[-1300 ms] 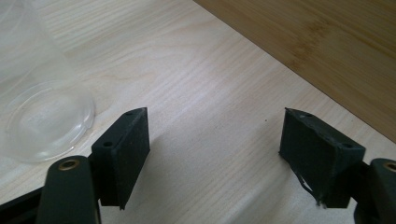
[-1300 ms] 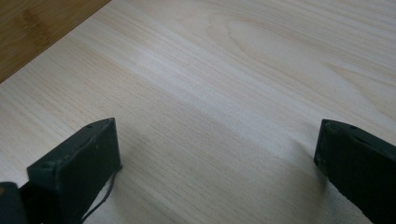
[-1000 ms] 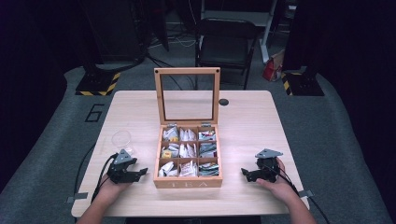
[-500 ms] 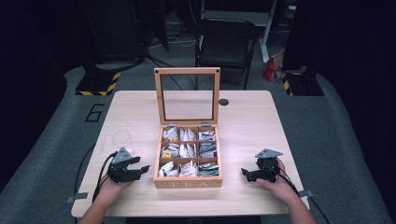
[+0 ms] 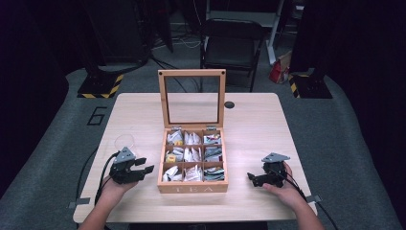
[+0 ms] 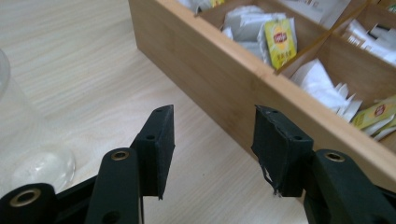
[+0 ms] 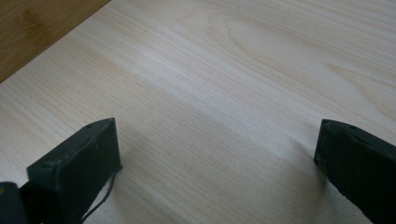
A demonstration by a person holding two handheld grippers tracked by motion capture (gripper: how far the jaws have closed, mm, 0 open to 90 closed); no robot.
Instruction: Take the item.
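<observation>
A wooden tea box (image 5: 192, 187) stands in the middle of the table, its glass lid (image 5: 191, 73) upright. Its compartments hold several tea bags, among them a yellow one (image 6: 280, 39). My left gripper (image 5: 145, 165) hovers just left of the box and points toward its side wall (image 6: 210, 56). Its jaws have just been closing, are still apart, and hold nothing (image 6: 212, 112). My right gripper (image 5: 250, 178) lies low on the table to the right of the box. Its jaws stand wide open over bare wood (image 7: 217, 123).
A clear glass (image 5: 123, 142) stands on the table just behind the left gripper, and it appears at the left edge of the left gripper view (image 6: 28, 154). A small black disc (image 5: 229, 104) lies behind the box. A black chair (image 5: 232, 45) stands beyond the table's far edge.
The left gripper has risen a little beside the box, and its jaws have narrowed. The right gripper and the box have not moved.
</observation>
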